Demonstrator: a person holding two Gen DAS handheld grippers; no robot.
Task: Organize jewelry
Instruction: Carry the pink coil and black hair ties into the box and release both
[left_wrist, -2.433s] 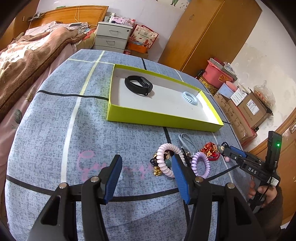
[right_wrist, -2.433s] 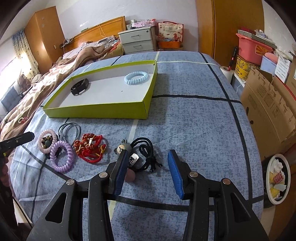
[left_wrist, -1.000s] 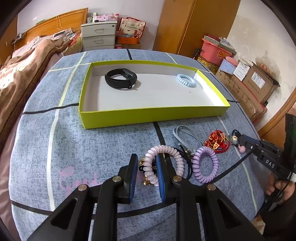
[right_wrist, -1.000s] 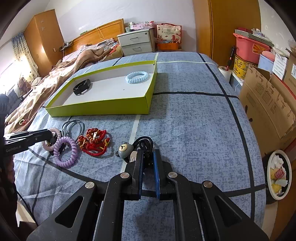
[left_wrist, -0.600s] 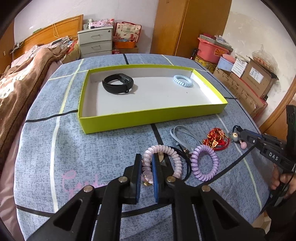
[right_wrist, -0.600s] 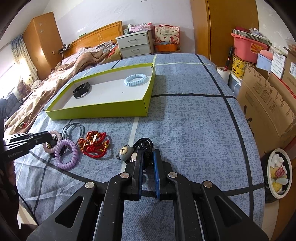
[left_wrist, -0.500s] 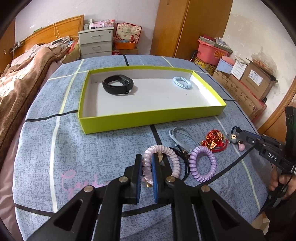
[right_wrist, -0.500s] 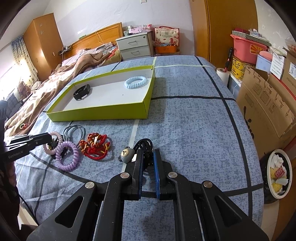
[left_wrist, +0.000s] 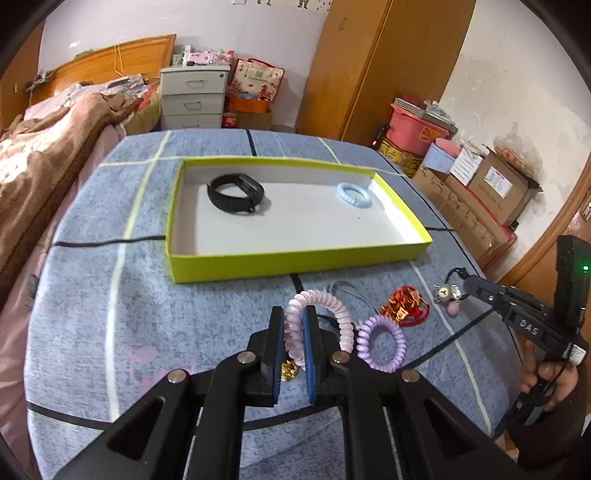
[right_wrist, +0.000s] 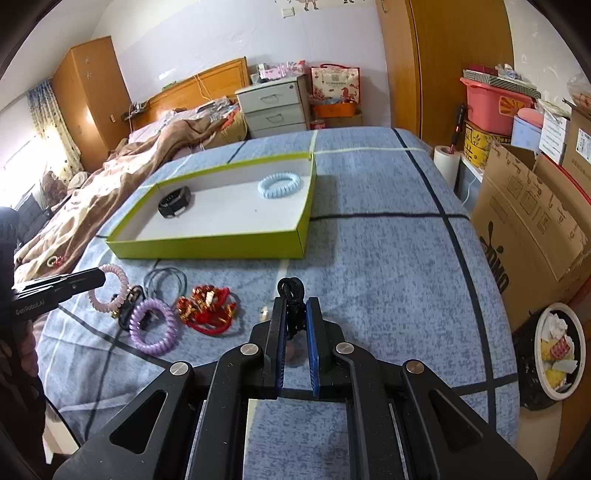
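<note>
Two grippers are each clamped on a piece: your left gripper (left_wrist: 293, 328) pinches the pink coil (left_wrist: 334, 308) between its blue pads, the coil raised off the cloth (left_wrist: 110, 314) with a gold charm (left_wrist: 290, 369) hanging under it; your right gripper (right_wrist: 295, 332) is closed on the black cord (right_wrist: 291, 291), whose loop sticks up past the fingertips, and from the left view a small bear charm (left_wrist: 445, 291) dangles at its tip; on the cloth between the two lie the purple coil (left_wrist: 382, 341), the red knot bundle (left_wrist: 404, 304) just beside it, and a grey loop (right_wrist: 164, 278) nearer the tray; the green tray (left_wrist: 295, 264) sits farther back, well apart from both grippers, holding a black band (left_wrist: 236, 194) toward its left end and a blue coil (left_wrist: 354, 194) toward its right corner; you can see neither held piece touching the tray.
</note>
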